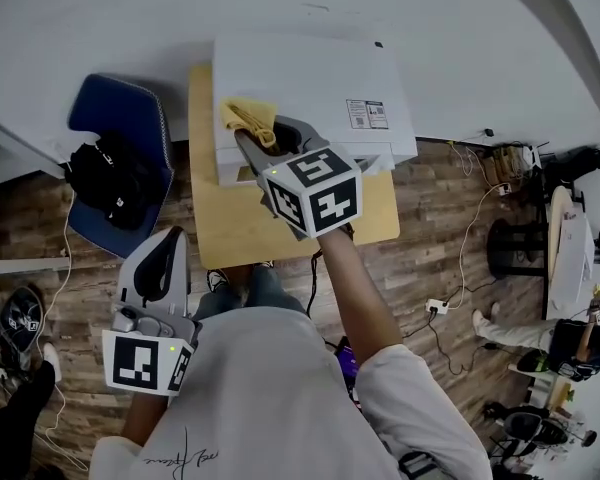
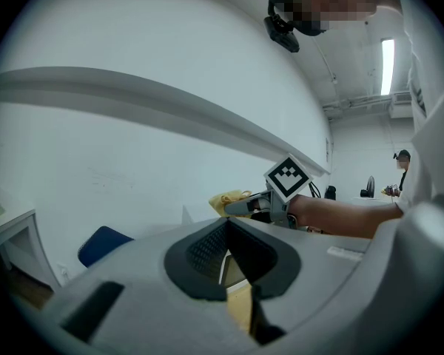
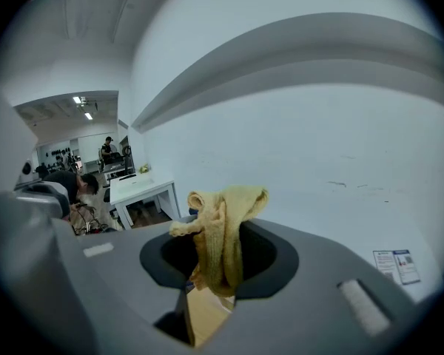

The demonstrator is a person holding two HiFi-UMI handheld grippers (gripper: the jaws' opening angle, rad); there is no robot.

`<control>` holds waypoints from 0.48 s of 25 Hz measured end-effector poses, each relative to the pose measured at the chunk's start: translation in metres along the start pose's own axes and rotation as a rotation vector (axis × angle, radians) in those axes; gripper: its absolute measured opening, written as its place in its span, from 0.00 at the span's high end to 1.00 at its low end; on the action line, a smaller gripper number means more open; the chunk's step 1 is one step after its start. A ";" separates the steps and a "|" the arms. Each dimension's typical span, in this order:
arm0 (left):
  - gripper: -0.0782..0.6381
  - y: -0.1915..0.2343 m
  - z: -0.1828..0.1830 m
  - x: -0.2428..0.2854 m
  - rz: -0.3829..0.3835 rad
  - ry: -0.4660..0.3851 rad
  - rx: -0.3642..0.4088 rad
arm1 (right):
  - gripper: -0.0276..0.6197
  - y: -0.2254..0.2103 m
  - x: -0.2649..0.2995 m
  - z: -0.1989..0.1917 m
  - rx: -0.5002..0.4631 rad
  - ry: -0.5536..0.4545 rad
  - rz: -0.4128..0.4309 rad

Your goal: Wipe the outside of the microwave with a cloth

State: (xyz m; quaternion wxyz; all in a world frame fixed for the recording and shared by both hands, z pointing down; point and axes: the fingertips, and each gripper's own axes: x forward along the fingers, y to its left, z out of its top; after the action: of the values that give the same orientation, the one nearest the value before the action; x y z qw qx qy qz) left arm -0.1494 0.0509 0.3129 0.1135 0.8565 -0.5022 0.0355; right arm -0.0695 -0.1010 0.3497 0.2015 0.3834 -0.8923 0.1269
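The white microwave point(image 1: 310, 88) on the wooden worktop point(image 1: 230, 233) lies just ahead of and below the right hand-held gripper point(image 1: 252, 143). Its jaws are pinched on the yellow cloth point(image 1: 248, 118), which bunches past the tips over the microwave's top. The left hand-held gripper point(image 1: 168, 243) hangs well behind, jaws together, empty. For a good wipe, lay the cloth flat (not the jaw tips) and overlap the strokes.
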 end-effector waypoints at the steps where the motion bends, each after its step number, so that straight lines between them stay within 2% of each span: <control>1: 0.90 -0.001 0.001 0.001 -0.003 -0.001 0.000 | 0.77 -0.002 -0.005 0.000 -0.007 -0.012 -0.002; 6: 0.90 -0.006 0.002 0.004 -0.013 -0.003 0.008 | 0.77 -0.009 -0.029 -0.002 0.019 -0.067 0.001; 12: 0.90 -0.006 -0.002 0.004 -0.011 0.003 0.012 | 0.77 -0.021 -0.061 -0.013 0.061 -0.113 -0.033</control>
State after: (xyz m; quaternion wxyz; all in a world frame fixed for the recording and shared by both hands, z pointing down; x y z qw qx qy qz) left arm -0.1421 0.0506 0.3150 0.1091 0.8598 -0.4973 0.0393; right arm -0.0123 -0.0712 0.3347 0.1412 0.4105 -0.8916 0.1289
